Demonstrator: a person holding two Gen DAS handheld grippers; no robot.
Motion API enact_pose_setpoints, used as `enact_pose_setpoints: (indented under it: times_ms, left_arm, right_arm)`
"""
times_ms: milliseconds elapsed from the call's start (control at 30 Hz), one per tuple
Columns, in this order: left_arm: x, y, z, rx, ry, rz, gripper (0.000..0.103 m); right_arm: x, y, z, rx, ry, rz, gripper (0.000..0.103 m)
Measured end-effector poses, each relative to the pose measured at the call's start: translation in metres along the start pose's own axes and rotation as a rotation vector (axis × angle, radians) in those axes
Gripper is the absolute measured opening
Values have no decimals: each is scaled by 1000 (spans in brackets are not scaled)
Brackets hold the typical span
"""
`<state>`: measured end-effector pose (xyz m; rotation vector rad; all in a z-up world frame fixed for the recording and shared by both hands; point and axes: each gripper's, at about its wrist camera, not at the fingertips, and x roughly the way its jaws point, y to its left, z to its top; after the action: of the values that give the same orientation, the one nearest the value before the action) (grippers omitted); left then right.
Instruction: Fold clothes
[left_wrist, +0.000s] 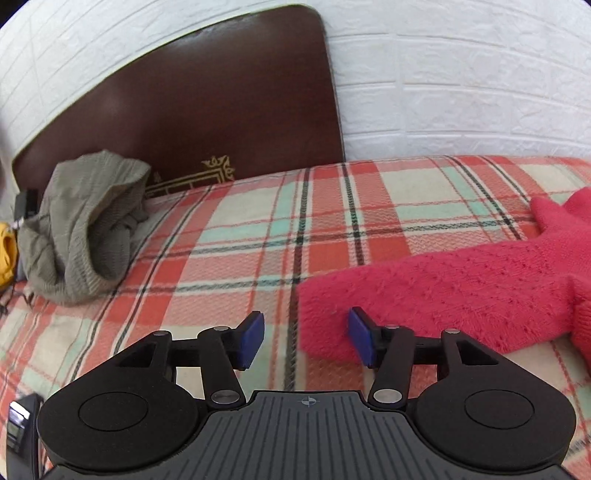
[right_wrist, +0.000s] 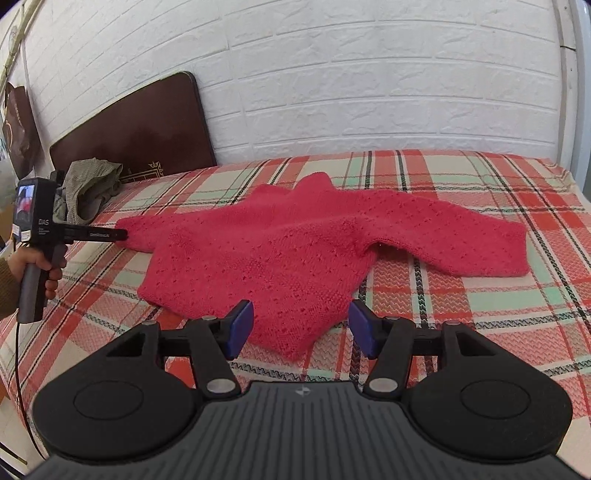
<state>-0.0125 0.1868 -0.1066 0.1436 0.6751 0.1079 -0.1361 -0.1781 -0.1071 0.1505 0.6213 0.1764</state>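
Sweater (right_wrist: 280, 254) runs off the left view's right edge. Left tongs (left_wrist: 306, 339) gape wide, cuff at two o'clock; right tongs (right_wrist: 301, 328) wide, hem at twelve.

Red sweater (left_wrist: 461, 288) — body cut off

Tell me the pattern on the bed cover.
Plaid bed cover: red, cream and mint with dark lines; clearest in right wrist view.

A red knitted sweater (right_wrist: 280, 251) with a small eyelet pattern lies spread flat on the plaid bed cover (right_wrist: 480, 295), both sleeves stretched outwards. A crumpled grey-green knitted garment (left_wrist: 85, 229) sits heaped near the brown headboard (left_wrist: 207, 107).
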Motion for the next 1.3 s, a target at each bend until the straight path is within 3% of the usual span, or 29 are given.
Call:
enact_pose_setpoints:
  times_ms: [133, 233, 333, 533, 767, 800, 833, 867, 900, 1067, 1200, 1300]
  left_arm:
    - [-53, 0, -4, 84, -108, -84, 64]
    - [-89, -19, -2, 203, -198, -236, 70]
    - [-101, -53, 2, 339, -241, -372, 73]
    - [-74, -115, 11, 501, -201, -515, 72]
    - [-49, -128, 10, 572, -91, -603, 74]
    - [-49, -131, 7, 593, -80, -605, 69]
    - [-49, -133, 4, 617, -71, -604, 57]
    - [-51, -137, 0, 646, -69, -589, 28]
    - [-53, -140, -4, 671, -74, -567, 8]
    - [-87, -128, -14, 649, -160, -560, 1]
    - [-123, -117, -24, 644, -228, -565, 1]
    - [-133, -113, -34, 635, -223, -585, 1]
  right_arm:
    - [5, -2, 5, 1, 5, 26, 63]
    - [11, -1, 10, -2, 7, 43, 63]
    - [13, 4, 13, -1, -1, 54, 63]
    - [3, 9, 13, 5, -15, 80, 64]
    - [6, -6, 11, 50, 11, 50, 64]
    - [8, -7, 11, 65, 14, 51, 64]
    - [10, -8, 10, 79, 18, 52, 64]
    - [12, -8, 9, 84, 19, 55, 64]
    - [12, -6, 9, 80, 20, 57, 64]
    - [14, 0, 8, 37, 27, 64, 64]
    - [17, 0, 14, 9, 28, 62, 64]
    - [21, 5, 19, -46, 34, 66, 64]
